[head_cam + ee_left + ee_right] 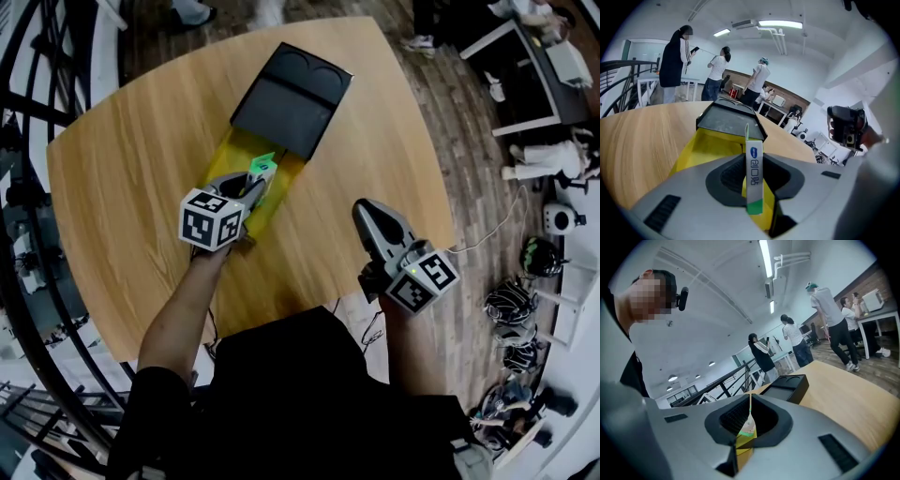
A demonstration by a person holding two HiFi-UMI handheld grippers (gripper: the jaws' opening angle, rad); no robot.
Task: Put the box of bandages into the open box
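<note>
**Bandage box held over the open yellow box**

A pale wooden bench [131, 169] fills the left and middle of the head view. Left of centre, the person's left arm reaches forward with the left gripper [258, 178], its marker cube [214, 217] facing the camera. The fingers of this gripper are clamped on the box of bandages [754, 168], a slim white carton with a blue logo and a green band at its lower end. In the left gripper view the carton stands on edge between the fingers, with a thin flap sticking up from its top.

The carton sits above the open box [236, 150], over the near part of its bright yellow inside. Whether it touches the bottom cannot be told. A black lid [292, 94] lies at the far end of the open box, tilted away toward the bench's far edge.

Right of centre, the right gripper [368, 217] hangs over the near right part of the bench, well apart from the open box. Its fingers are closed together with nothing between them; through the slit below their tips the right gripper view shows only the distant carton and yellow box.

Beyond the bench's right edge runs a plank floor [478, 159].
</note>
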